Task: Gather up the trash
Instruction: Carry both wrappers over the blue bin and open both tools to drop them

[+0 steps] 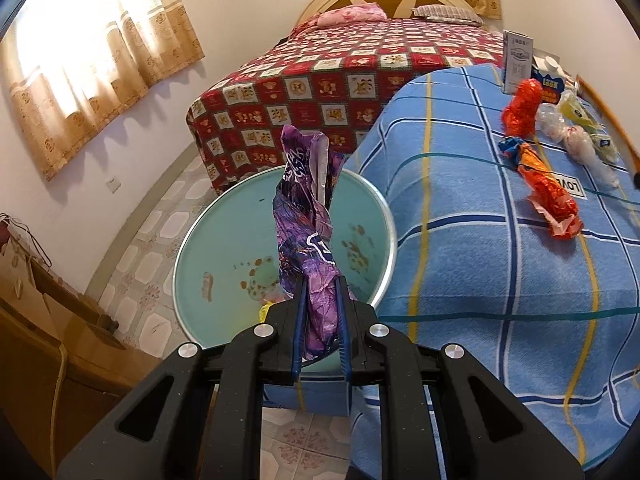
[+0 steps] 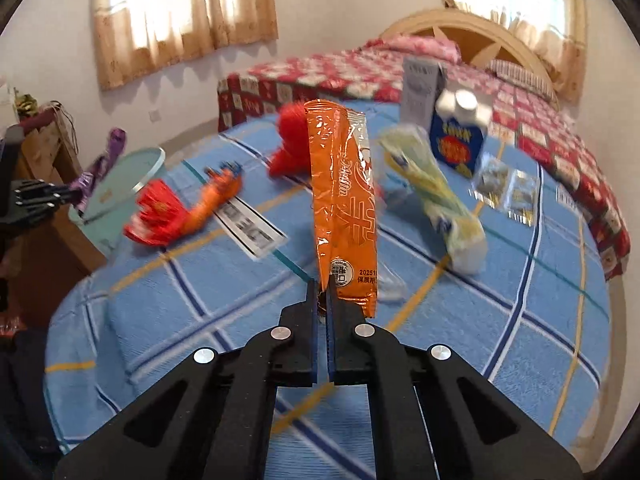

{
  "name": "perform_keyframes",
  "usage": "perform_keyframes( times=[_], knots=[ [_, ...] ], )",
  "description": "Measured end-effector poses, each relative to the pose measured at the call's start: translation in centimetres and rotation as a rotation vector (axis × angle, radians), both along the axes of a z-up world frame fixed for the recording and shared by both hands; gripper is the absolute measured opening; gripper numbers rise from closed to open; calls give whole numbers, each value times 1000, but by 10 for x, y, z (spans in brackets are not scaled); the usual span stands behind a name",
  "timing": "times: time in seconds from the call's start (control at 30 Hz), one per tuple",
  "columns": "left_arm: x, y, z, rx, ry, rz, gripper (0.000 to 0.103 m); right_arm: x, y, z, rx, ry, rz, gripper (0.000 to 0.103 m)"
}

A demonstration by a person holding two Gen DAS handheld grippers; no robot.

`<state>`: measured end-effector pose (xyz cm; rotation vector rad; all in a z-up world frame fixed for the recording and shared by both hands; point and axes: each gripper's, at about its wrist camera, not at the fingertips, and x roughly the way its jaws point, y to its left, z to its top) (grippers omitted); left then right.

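Observation:
My left gripper (image 1: 322, 286) is shut on a crumpled purple wrapper (image 1: 306, 220) and holds it upright over the open teal trash bin (image 1: 224, 248), which stands on the floor beside the table; the bin holds a few scraps. My right gripper (image 2: 323, 284) is shut on a long orange wrapper (image 2: 344, 200), held above the blue checked tablecloth (image 2: 280, 320). The left gripper with the purple wrapper (image 2: 86, 182) and the bin (image 2: 120, 184) also show at the left of the right wrist view.
On the table lie a red-orange wrapper (image 1: 548, 192), a red crumpled bag (image 1: 522, 108), clear plastic bags (image 1: 576, 140), a yellow-green pack (image 2: 436, 192), a blue carton (image 2: 460, 136) and a grey box (image 2: 420, 92). A bed (image 1: 340, 76) stands behind. A wooden cabinet (image 1: 48, 320) is left.

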<state>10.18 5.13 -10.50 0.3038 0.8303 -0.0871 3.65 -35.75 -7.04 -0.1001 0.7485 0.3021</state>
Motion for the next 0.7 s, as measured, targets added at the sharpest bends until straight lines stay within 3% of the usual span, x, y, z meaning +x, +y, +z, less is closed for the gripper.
perform_keyframes(
  times=[0.2,0.4,0.7],
  knots=[
    [-2,13,3,33,-10,37,14,8,48,23,3,-76,81,4],
    [0,31,-1,92,-1,98,14,32,94,28,-25,-89,148,4],
    [6,57,-1,111,5,165,14,53,158,33,-47,-93,244,4]
  ],
)
